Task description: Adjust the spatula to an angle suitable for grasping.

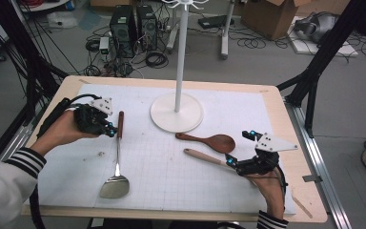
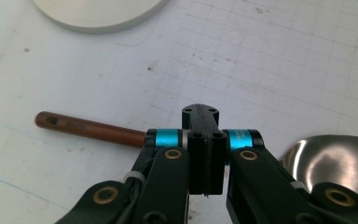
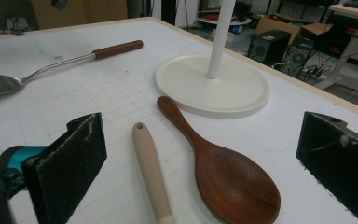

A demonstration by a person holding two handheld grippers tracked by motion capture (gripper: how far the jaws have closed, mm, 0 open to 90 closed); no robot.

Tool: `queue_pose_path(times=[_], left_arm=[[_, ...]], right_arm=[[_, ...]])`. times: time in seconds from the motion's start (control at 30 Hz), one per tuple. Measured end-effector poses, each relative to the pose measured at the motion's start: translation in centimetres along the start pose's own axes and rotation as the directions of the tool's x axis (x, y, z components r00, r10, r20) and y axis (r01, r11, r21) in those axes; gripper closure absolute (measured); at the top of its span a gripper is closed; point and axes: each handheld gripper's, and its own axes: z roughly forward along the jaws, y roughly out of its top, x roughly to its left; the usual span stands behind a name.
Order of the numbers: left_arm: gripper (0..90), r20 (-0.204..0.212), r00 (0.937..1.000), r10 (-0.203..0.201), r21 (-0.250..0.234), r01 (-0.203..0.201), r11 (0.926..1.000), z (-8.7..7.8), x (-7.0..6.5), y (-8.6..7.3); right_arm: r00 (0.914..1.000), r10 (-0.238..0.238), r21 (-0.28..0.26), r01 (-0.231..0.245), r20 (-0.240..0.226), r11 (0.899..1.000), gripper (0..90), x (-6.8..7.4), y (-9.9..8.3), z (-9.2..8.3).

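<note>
High view first: my left gripper (image 1: 110, 130) sits at the left of the white gridded mat (image 1: 171, 162), its tip right against the brown wooden handle of the metal spatula (image 1: 116, 164). That spatula lies lengthwise on the mat, handle toward the far side, shiny blade toward me. From the left gripper view I see the jaws pressed fully together, pad against pad, with nothing between them; the spatula's handle (image 2: 91, 128) runs crosswise behind the closed tip and its blade (image 2: 335, 161) shows at the right edge. Whether the closed tip actually touches the handle I cannot tell.

My right gripper (image 1: 240, 149) rests at the right side of the mat with its jaws spread wide. In the right gripper view the two black pads (image 3: 70, 163) stand well apart, and between them lie a pale wooden handle (image 3: 150, 170) and, just beside it, a dark wooden spoon (image 3: 223, 179) with its bowl toward me. Neither pad presses on either one.

Beyond the spoon stands a white hanger stand (image 1: 177, 112) on its round base, near the middle of the table (image 1: 286, 119).
</note>
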Motion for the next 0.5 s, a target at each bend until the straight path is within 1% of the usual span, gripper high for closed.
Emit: queue_pose_path(times=[0.07,0.1,0.17,0.2,0.23,0.27,0.3,0.33,0.4,0.43,0.5], left_arm=[[90.0,-0.016,0.9998,-0.013,-0.031,0.012,0.9995,-0.2,0.5,-0.2],[90.0,-0.017,0.9995,-0.025,-0.05,0.024,0.9985,-0.3,0.7,-0.3],[90.0,-0.028,0.9988,-0.04,-0.093,0.037,0.9949,-0.7,1.3,-0.5],[90.0,-0.026,0.9984,-0.049,-0.111,0.046,0.9928,-0.9,1.5,-0.7],[90.0,-0.027,0.9983,-0.052,-0.125,0.049,0.991,-1.0,1.8,-0.8],[90.0,-0.037,0.9976,-0.058,-0.14,0.052,0.9889,-1.1,2.0,-0.9],[90.0,-0.036,0.9974,-0.062,-0.151,0.056,0.987,-1.2,2.2,-1.0],[90.0,-0.037,0.997,-0.068,-0.162,0.061,0.9849,-1.3,2.4,-1.1],[90.0,-0.053,0.9957,-0.076,-0.175,0.066,0.9824,-1.4,2.7,-1.2],[90.0,-0.051,0.9952,-0.084,-0.182,0.073,0.9806,-1.3,2.8,-1.3],[90.0,-0.063,0.9943,-0.086,-0.166,0.075,0.9833,-1.1,3.2,-1.4]], right_arm=[[1.0,0.002,0.002,-0.002,0.002,1.0,0.7,0.0,0.0,0.0],[1.0,0.003,0.002,-0.003,0.001,1.0,0.7,0.0,0.0,0.0],[1.0,0.004,0.002,-0.004,0.001,1.0,0.7,0.0,0.0,-0.1],[1.0,0.0,0.0,0.0,0.002,1.0,0.7,0.0,0.0,-0.1],[1.0,-0.001,-0.001,0.001,0.003,1.0,0.7,-0.1,0.0,-0.1],[1.0,0.003,0.001,-0.003,0.002,1.0,0.7,0.0,0.0,-0.1],[1.0,0.001,-0.002,-0.001,0.003,1.0,0.7,-0.1,0.0,-0.1],[1.0,0.0,-0.003,0.0,0.002,1.0,0.7,-0.1,0.0,-0.1],[1.0,-0.001,-0.004,0.001,0.002,1.0,0.7,-0.1,0.0,0.0],[1.0,-0.001,-0.002,0.001,0.001,1.0,0.7,-0.1,0.0,-0.1],[1.0,-0.001,-0.001,0.001,0.0,1.0,0.7,-0.1,0.0,-0.1]])
